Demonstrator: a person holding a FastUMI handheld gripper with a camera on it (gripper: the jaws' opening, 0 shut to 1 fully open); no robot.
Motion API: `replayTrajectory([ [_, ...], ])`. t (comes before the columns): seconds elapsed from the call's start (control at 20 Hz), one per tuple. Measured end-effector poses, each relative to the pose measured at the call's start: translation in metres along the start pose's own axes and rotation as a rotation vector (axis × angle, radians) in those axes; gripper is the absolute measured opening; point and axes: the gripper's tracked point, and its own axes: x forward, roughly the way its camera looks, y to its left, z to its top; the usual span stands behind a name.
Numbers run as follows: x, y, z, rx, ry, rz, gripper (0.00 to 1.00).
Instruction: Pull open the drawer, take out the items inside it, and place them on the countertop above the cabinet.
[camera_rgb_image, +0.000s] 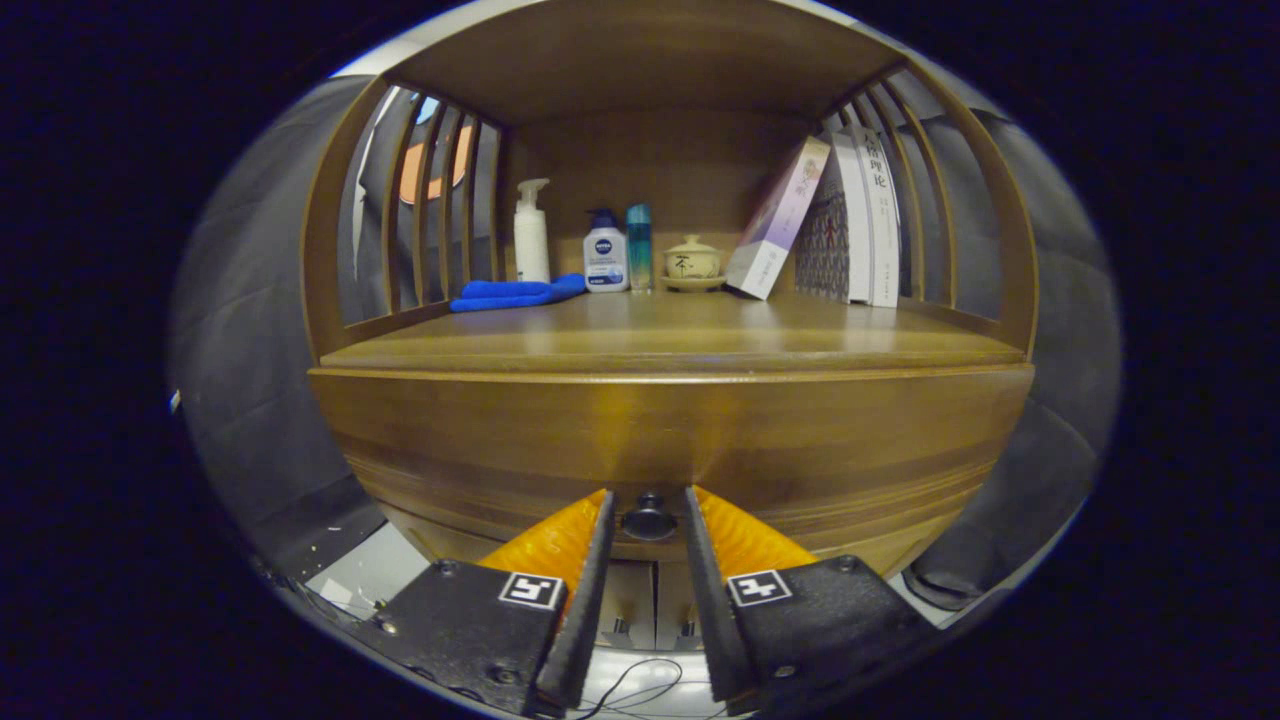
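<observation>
My claw (648, 510) sits right at the drawer (660, 450) front, the dark round knob (648, 522) between my two fingertips. The fingers flank it closely; I cannot tell whether they press on it. The drawer is closed. Above it, the worktop (670, 345) carries bottles, a blue cloth (515, 293) and books at the back.
</observation>
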Motion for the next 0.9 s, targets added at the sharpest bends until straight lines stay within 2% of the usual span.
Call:
replayTrajectory([
  [0.15, -0.001, -0.004, 0.000, -0.037, -0.019, -0.036, 0.34],
  [0.35, 0.000, 0.000, -0.001, 0.025, -0.010, -0.030, 0.24],
  [0.55, -0.001, -0.001, -0.002, 0.019, 0.000, -0.035, 0.20],
  [0.9, -0.030, -0.002, -0.012, 0.017, 0.003, -0.035, 0.20],
])
